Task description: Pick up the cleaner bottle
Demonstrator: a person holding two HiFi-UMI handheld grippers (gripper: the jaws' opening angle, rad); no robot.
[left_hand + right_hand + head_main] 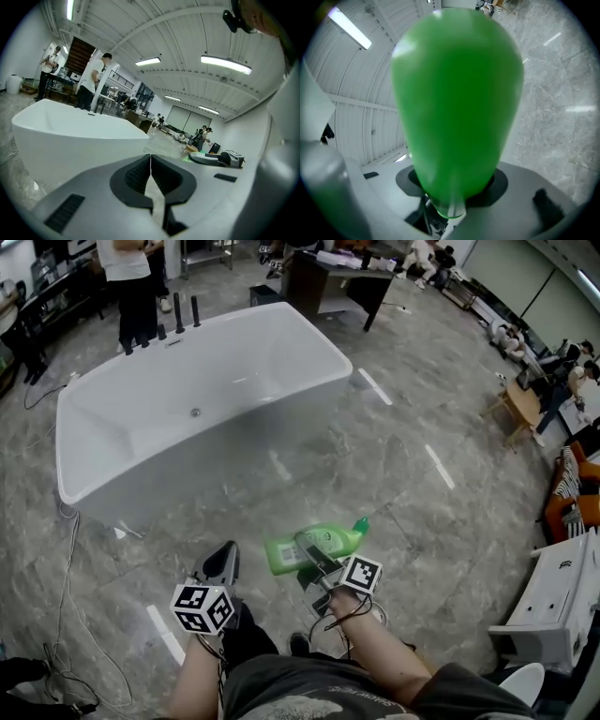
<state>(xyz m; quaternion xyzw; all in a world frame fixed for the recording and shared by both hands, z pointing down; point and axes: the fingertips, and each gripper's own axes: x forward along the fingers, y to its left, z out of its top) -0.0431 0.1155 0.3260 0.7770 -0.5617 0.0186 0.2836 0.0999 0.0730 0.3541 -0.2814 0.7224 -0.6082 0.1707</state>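
The cleaner bottle is green with a darker green cap and lies on its side in the air above the grey floor, low in the head view. My right gripper is shut on its middle. In the right gripper view the bottle fills most of the picture, and its body is pinched between the dark pads of my right gripper. My left gripper is just left of the bottle, apart from it. In its own view my left gripper has its pads together with nothing between them.
A large white bathtub stands ahead on the marble floor, with black taps at its far rim and a person behind it. A cable runs along the floor at left. A white cabinet is at right, a dark desk far back.
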